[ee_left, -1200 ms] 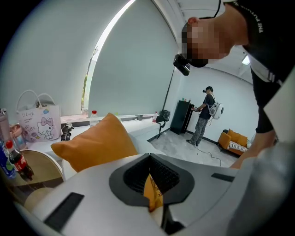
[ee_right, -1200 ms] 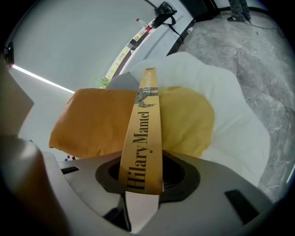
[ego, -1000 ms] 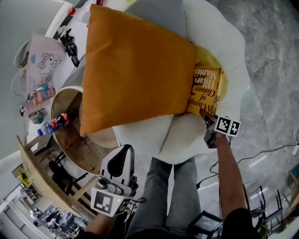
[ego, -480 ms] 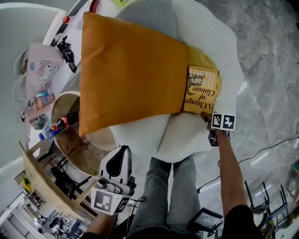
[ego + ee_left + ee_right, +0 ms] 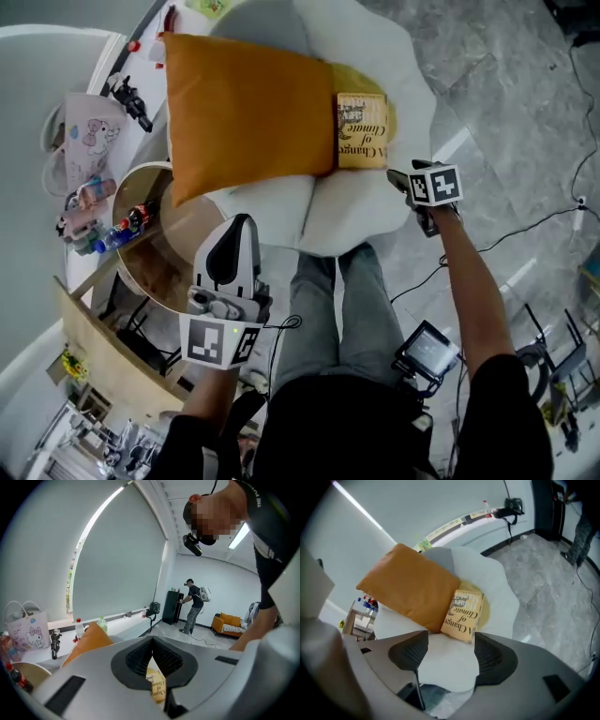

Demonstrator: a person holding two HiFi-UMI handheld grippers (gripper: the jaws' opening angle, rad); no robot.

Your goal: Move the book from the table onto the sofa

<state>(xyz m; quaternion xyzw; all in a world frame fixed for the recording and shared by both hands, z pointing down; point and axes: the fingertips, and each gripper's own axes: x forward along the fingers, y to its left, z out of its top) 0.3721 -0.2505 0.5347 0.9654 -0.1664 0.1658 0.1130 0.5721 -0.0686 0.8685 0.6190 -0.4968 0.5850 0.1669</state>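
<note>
Right tool (image 5: 401, 178) is hanging with its jaws spread wide and nothing between them, while the book (image 5: 362, 131) is lying flat on the sofa (image 5: 337, 211) against the orange cushion (image 5: 248, 108), so the transfer is looking finished. That arm is reaching forward, angling steeply down past the seat's front edge. Left tool (image 5: 236, 234), pressed together and empty, is waiting close to the body beside the round tabletop (image 5: 159, 272).

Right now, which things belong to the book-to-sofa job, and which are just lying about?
Job in hand:
book, already lying on the white sofa
right gripper, open, clear of the book
round table

Lying about:
orange cushion
printed tote bag
bottles
</note>
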